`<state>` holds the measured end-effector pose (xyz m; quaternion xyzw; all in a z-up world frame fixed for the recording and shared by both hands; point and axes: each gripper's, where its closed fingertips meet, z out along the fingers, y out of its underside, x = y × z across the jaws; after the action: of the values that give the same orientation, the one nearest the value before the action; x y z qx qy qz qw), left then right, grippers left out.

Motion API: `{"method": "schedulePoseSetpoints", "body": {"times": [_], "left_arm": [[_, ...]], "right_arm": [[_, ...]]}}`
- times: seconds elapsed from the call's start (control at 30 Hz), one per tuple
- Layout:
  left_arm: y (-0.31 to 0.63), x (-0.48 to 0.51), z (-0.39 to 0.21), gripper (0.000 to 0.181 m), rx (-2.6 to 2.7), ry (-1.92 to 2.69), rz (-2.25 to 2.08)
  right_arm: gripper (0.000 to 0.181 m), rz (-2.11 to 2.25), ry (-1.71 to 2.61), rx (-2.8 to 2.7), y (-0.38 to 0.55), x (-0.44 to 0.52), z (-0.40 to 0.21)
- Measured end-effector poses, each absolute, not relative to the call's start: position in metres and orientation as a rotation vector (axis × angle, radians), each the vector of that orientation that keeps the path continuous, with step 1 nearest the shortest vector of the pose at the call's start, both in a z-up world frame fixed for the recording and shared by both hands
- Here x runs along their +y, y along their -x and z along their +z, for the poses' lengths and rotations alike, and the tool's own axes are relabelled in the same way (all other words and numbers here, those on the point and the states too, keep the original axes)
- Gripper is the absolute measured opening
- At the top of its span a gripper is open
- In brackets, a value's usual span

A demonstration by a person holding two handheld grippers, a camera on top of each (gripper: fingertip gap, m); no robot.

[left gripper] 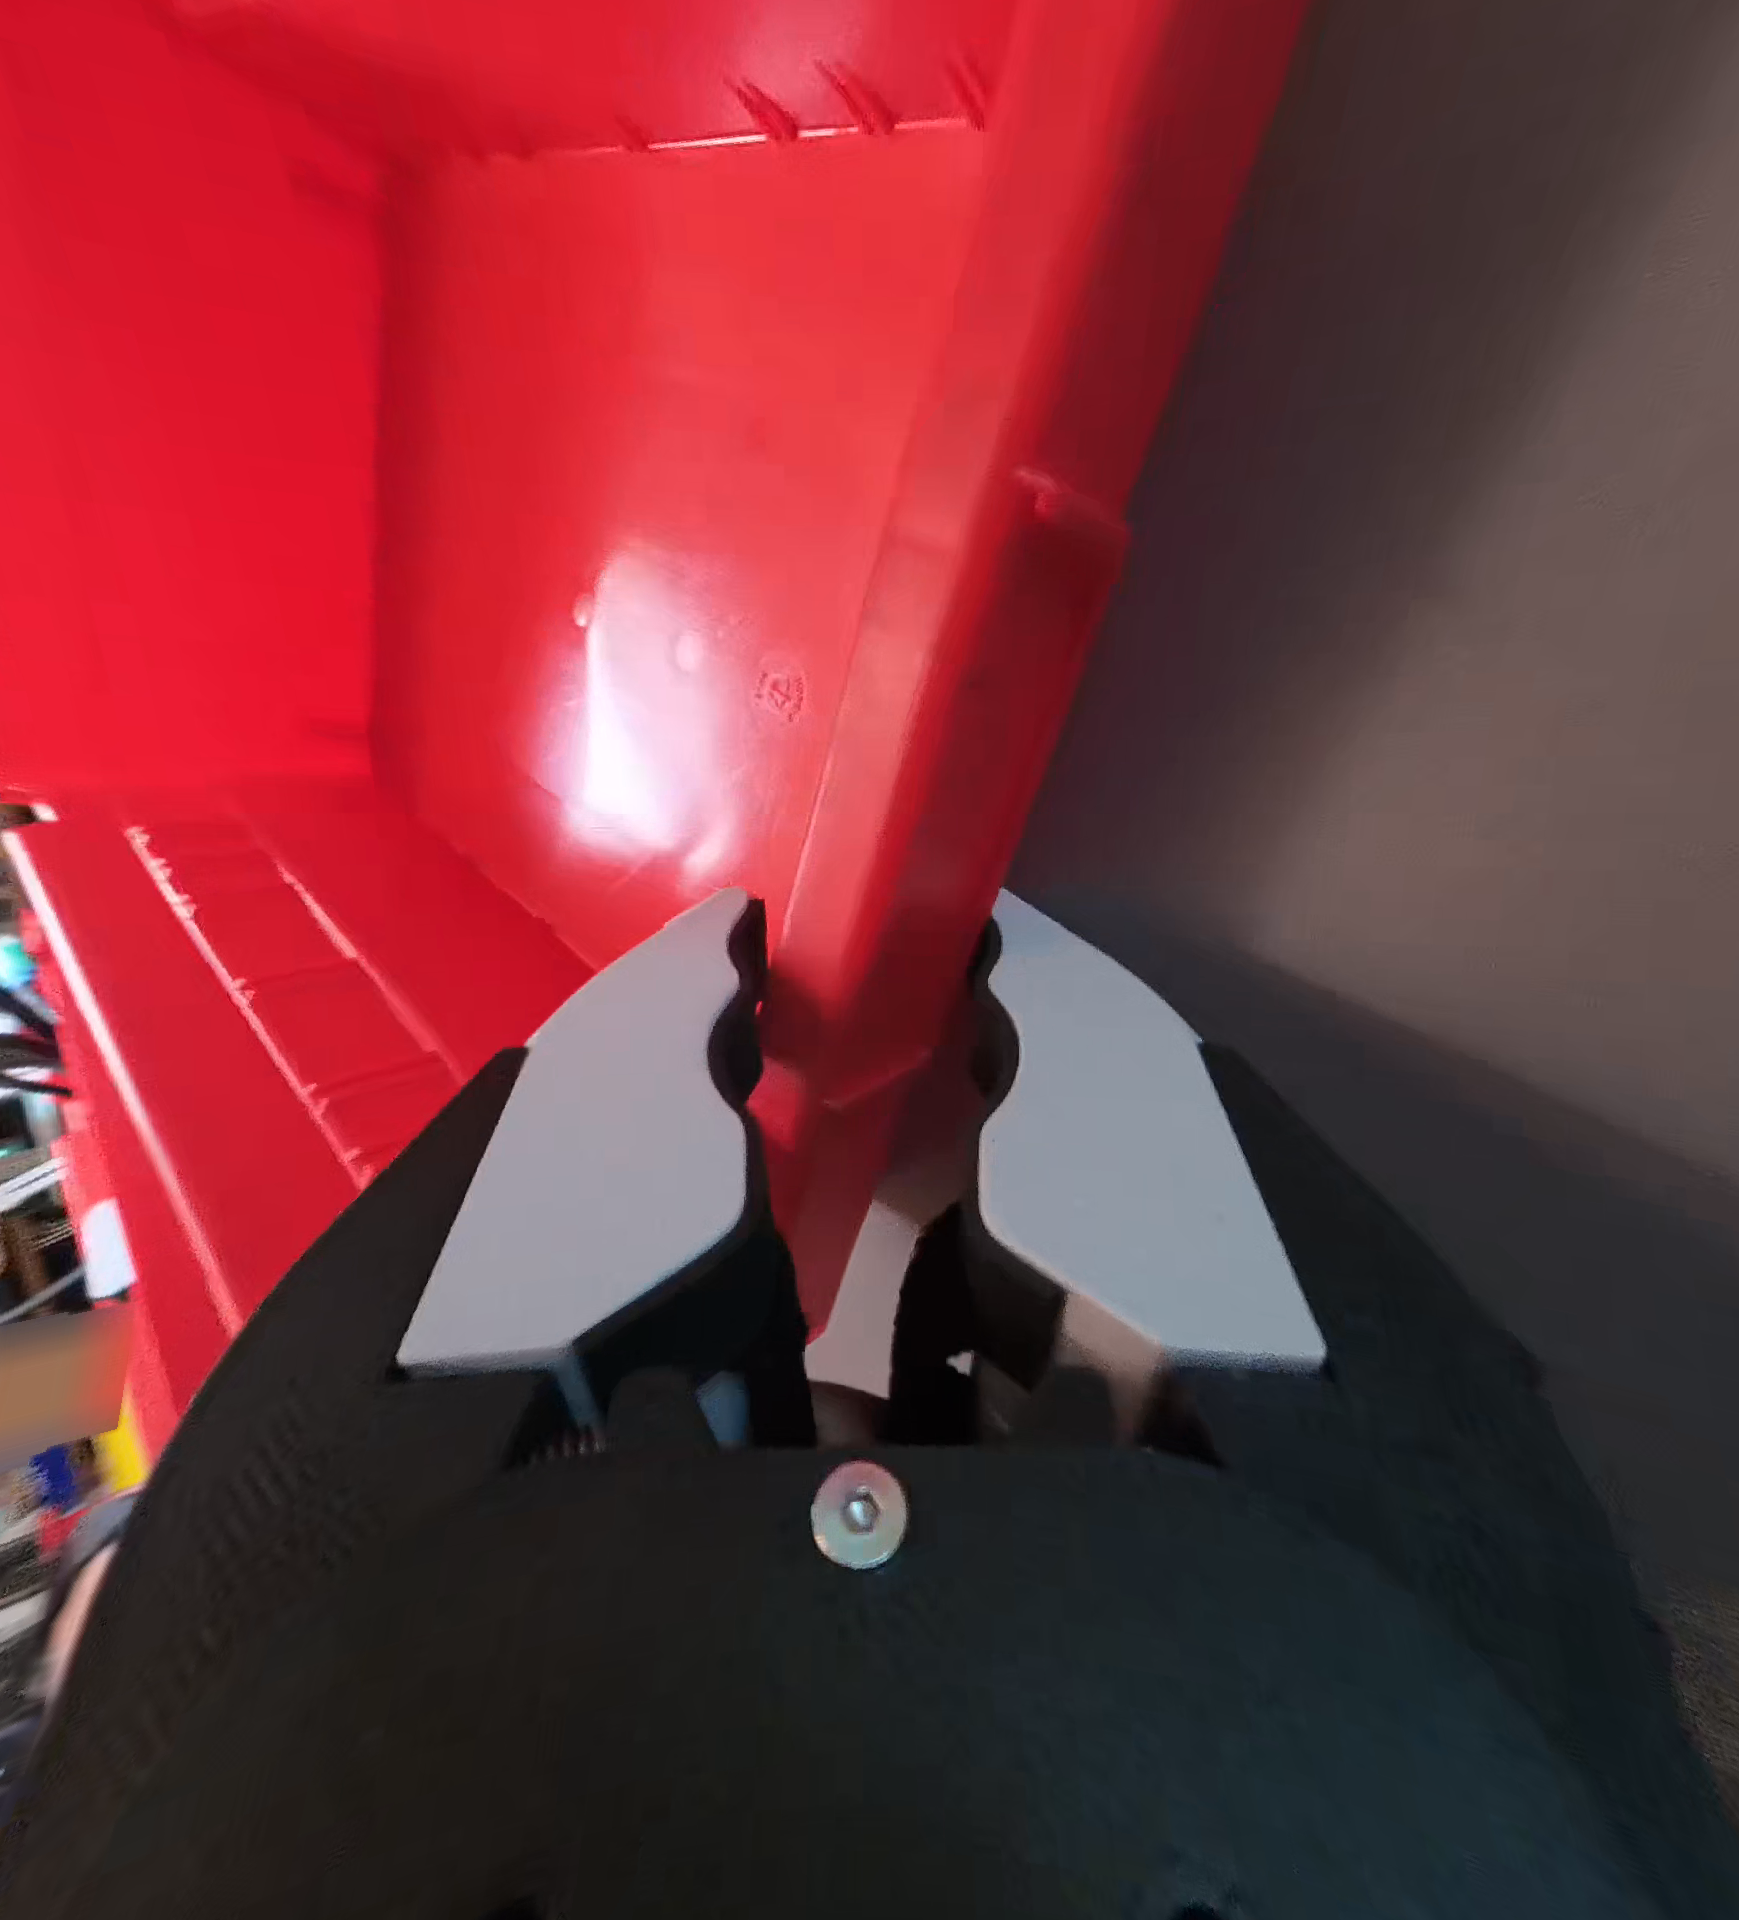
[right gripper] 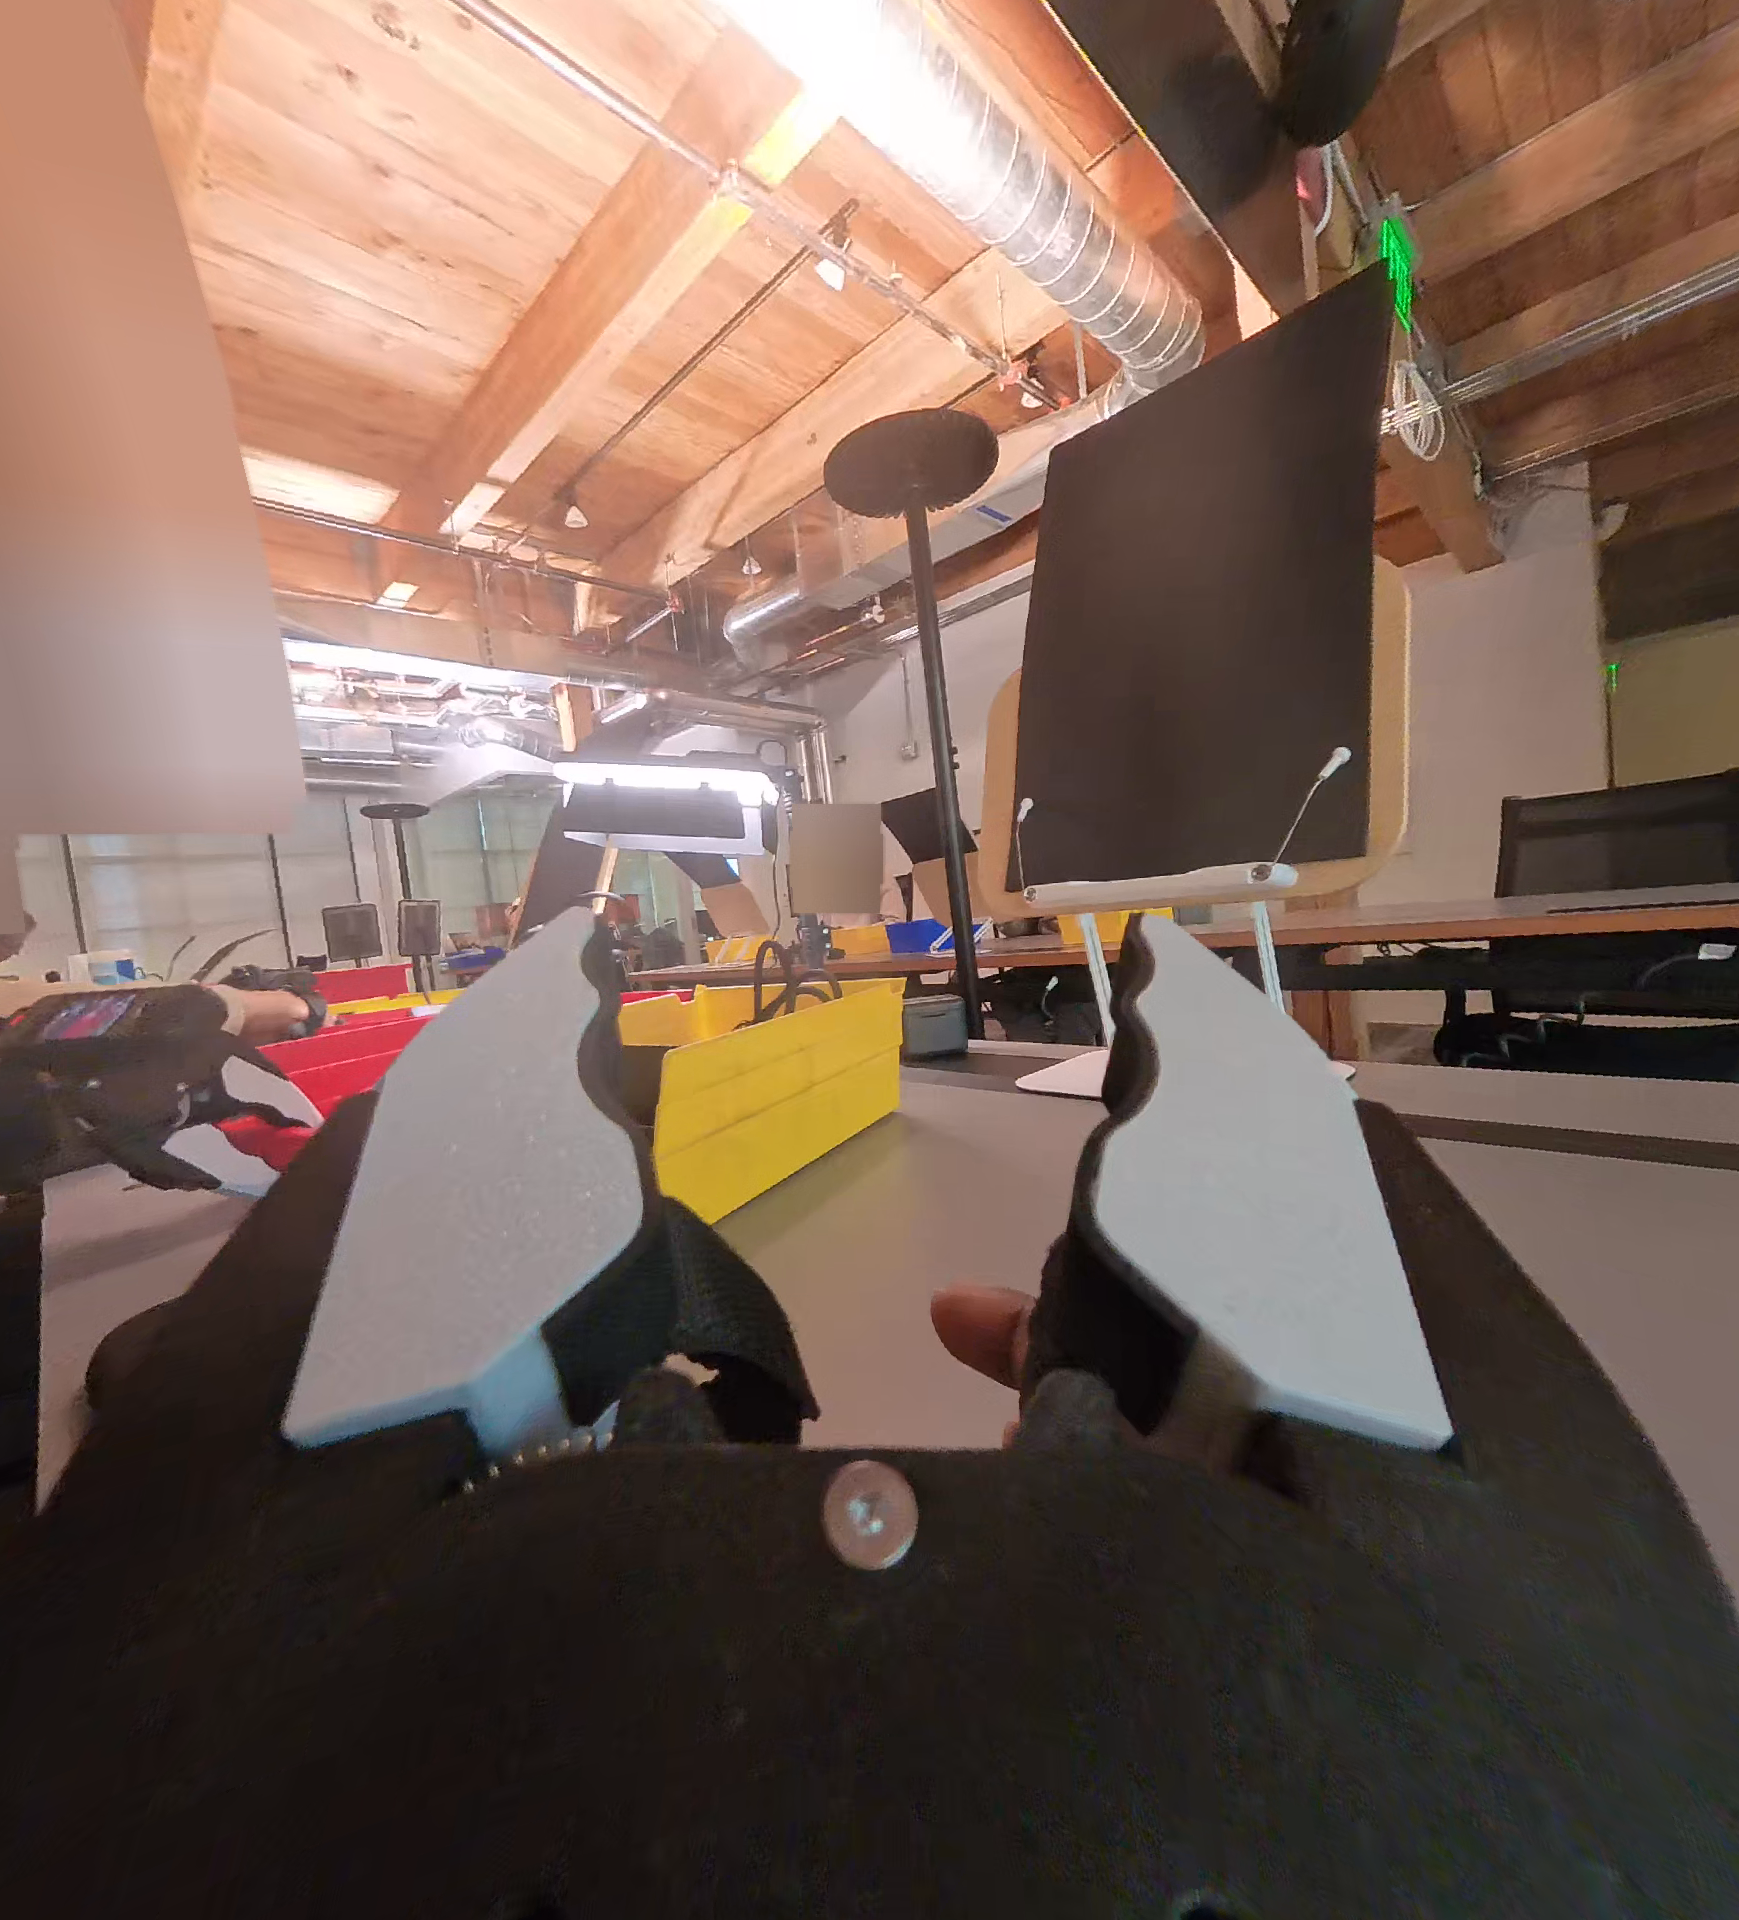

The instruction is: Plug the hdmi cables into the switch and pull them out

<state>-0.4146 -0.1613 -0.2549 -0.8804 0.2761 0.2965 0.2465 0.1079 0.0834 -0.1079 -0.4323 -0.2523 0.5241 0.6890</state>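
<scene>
My left gripper (left gripper: 870,935) is shut on the side wall of an empty red plastic bin (left gripper: 584,468), one finger inside and one outside. It also shows at the far left of the right wrist view (right gripper: 221,1132), on the red bin (right gripper: 345,1049). My right gripper (right gripper: 865,935) is open and empty, a little above the grey table (right gripper: 948,1195). Black cables (right gripper: 782,982) stick up out of a yellow bin (right gripper: 782,1081) ahead of it. I see no switch in either view.
A black panel on a white stand (right gripper: 1197,665) stands at the back right of the table. A black lamp pole (right gripper: 938,727) rises behind the yellow bin. More bins and a desk with a black chair (right gripper: 1623,852) lie beyond.
</scene>
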Motion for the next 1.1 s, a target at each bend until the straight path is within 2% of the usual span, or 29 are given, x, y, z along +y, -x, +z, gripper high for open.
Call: {"method": "schedulePoseSetpoints", "body": {"times": [0.33, 0.67, 0.87, 1.1], "left_arm": [[0.407, -0.168, -0.238, 0.03, 0.782, 2.193, 1.429], [0.382, -0.181, -0.143, 0.029, 0.734, 1.967, 1.712], [0.319, -0.144, -0.092, 0.029, 0.766, 1.806, 1.702], [0.229, -0.068, -0.072, 0.029, 0.851, 1.688, 1.5]], "right_arm": [[0.087, 1.172, 0.966, -0.551, -0.109, 0.085, -0.108], [0.082, 1.175, 0.971, -0.531, -0.111, 0.087, -0.107], [0.082, 1.17, 0.966, -0.514, -0.113, 0.088, -0.106], [0.08, 1.178, 0.962, -0.477, -0.119, 0.091, -0.104]]}}
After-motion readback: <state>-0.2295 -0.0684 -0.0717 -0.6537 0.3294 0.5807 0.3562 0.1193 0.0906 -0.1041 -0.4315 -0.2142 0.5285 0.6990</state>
